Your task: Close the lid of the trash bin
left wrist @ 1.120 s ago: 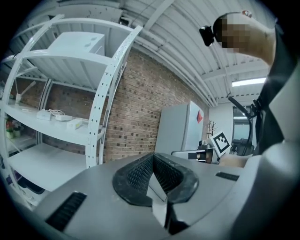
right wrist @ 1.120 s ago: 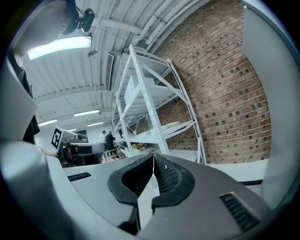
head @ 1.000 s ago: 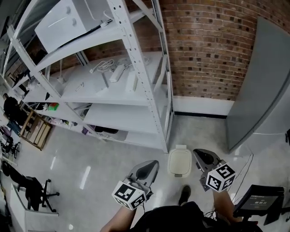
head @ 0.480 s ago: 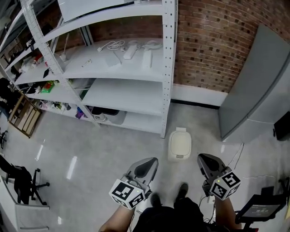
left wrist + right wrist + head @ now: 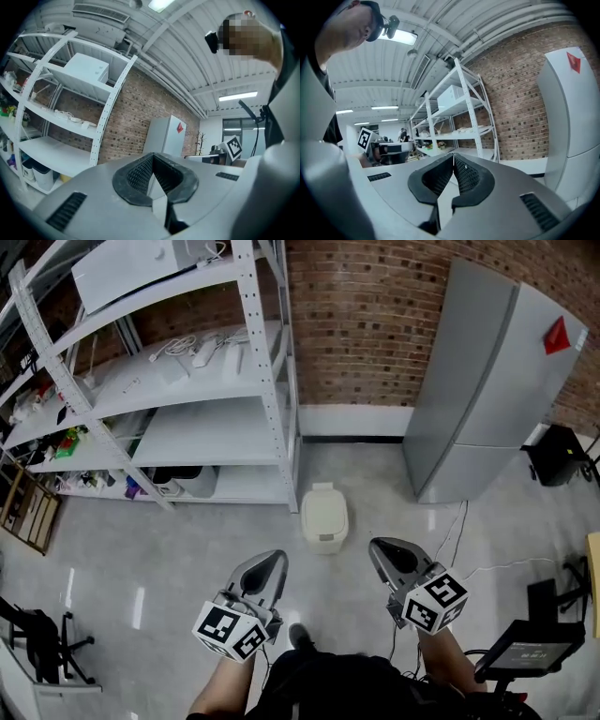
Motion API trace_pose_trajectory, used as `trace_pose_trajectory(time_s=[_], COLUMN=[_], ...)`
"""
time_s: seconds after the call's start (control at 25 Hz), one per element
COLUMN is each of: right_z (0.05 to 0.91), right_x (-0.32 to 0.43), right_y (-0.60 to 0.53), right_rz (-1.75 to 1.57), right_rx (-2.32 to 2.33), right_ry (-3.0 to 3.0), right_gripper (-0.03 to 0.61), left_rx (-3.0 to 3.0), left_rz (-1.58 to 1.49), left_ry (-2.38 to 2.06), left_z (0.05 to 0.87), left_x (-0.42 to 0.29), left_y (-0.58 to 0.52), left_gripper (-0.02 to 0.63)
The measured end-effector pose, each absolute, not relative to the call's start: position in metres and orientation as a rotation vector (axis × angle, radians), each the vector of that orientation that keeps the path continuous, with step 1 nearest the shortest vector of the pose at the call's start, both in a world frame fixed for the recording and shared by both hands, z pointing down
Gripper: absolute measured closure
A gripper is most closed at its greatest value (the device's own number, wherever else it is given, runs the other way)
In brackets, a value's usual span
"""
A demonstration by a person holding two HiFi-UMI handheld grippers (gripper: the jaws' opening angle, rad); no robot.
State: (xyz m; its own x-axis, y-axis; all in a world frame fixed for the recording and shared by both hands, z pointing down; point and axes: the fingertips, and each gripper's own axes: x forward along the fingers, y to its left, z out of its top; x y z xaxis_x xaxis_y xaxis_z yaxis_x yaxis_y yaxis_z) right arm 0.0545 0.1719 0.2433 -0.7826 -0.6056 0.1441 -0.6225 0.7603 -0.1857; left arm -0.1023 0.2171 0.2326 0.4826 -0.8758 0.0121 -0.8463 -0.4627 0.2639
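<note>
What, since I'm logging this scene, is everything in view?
bin: one, cream, on the floor by the rack's corner post
rack: one, white, left
wall: one, red brick, behind
fridge: one, grey, right
box: one, white, top shelf
cables: a few, white, shelf below the box
chair: one, black, bottom left
screen: one, black, bottom right
shoe: one, dark, between the grippers
left gripper: grey, shut, empty
right gripper: grey, shut, empty
</note>
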Motion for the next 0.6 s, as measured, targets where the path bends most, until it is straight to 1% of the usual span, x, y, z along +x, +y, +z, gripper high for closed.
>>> trace_pose_trajectory(time_s=[0.2, 0.36, 0.48, 0.6], right_z=[0.25, 0.256, 0.259, 0.26], right_x=[0.125, 0.175, 0.193, 0.197], right_y=[0.215, 0.232, 0.25, 0.263], right_rz=[0.361, 0.382, 0.422, 0.428], right_rx=[0.976, 1.021, 1.025, 1.017], right_ry=[-2.881, -2.888, -2.898, -2.905], right_gripper=[0.569, 0.569, 0.569, 0.569], left_rx=[2.429, 2.392, 2.384, 2.37], left_rz=[-0.159, -0.084, -0.049, -0.037], left_ry=[-1.525, -1.556, -1.556, -1.57], left_z=[0.233, 0.24, 0.242, 0.241], left_x=[-0.039, 0.003, 0.022, 0.026], left_y=[0.257, 0.291, 0.319, 0.337], left_gripper=[0.614, 0.614, 0.614, 0.614])
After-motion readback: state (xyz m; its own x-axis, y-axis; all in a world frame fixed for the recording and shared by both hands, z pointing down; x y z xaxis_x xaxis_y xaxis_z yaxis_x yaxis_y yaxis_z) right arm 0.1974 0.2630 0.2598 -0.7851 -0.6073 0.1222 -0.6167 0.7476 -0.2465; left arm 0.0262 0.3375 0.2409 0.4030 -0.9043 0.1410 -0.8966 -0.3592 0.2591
